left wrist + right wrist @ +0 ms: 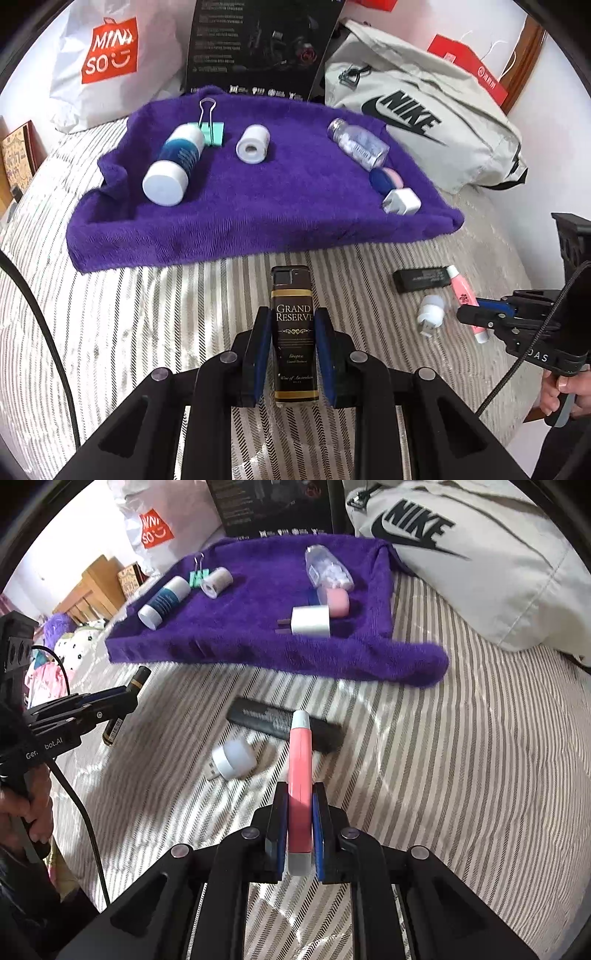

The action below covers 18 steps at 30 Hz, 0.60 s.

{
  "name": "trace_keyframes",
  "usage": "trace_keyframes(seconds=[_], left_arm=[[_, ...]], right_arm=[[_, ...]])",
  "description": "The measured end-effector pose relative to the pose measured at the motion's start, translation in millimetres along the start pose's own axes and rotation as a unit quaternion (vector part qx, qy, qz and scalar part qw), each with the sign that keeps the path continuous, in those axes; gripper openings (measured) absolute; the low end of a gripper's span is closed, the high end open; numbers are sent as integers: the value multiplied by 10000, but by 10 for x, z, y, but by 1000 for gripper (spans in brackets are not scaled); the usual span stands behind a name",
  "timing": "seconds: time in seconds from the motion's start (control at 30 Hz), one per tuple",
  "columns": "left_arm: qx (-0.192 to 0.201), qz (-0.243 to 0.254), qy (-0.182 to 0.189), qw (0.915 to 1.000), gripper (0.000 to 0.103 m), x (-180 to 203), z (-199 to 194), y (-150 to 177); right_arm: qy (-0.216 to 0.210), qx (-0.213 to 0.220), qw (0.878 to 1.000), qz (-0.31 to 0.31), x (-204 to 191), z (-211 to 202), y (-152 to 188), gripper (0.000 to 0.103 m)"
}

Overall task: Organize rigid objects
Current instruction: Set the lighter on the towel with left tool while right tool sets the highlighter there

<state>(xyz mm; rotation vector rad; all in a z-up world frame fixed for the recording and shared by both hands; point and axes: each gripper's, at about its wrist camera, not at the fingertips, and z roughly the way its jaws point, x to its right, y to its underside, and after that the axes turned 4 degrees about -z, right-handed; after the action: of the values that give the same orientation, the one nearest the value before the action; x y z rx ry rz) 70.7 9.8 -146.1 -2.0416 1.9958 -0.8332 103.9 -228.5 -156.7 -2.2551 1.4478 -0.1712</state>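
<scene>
My left gripper [294,321] is shut on a black lighter [294,325] with a gold "Grand Reserve" label, held above the striped bedcover short of the purple towel [258,206]. My right gripper [300,794] is shut on a pink tube [300,775] with grey ends. On the towel lie a blue-and-white bottle [173,164], a green binder clip [211,127], a white tape roll [252,143], a clear bottle [358,143], a pink-and-blue case [384,179] and a white charger plug [402,201]. A black stick [280,725] and a small white USB lamp [234,758] lie on the bedcover.
Behind the towel stand a white Miniso bag [110,51], a black box [258,44] and a grey Nike bag [424,114]. A hand [565,391] holds the right gripper's handle at the right edge. A black cable [44,332] runs along the left.
</scene>
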Motion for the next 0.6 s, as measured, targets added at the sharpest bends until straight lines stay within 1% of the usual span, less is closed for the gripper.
trace_keyframes(seconds=[0.27, 0.4, 0.5, 0.6], left_arm=[[200, 52, 13, 9998, 23, -30, -176, -212], [310, 18, -12, 9995, 23, -72, -236, -392], [336, 18, 11, 9994, 23, -100, -210, -521], [322, 44, -24, 9995, 23, -112, -154, -655]], right_arm=[[-34, 231, 9996, -152, -66, -149, -356, 12], [-97, 379, 9989, -260, -119, -190, -574, 12], [-204, 450, 9984, -263, -129, -185, -747, 12], [-179, 509, 9982, -269, -147, -145, -936, 12]])
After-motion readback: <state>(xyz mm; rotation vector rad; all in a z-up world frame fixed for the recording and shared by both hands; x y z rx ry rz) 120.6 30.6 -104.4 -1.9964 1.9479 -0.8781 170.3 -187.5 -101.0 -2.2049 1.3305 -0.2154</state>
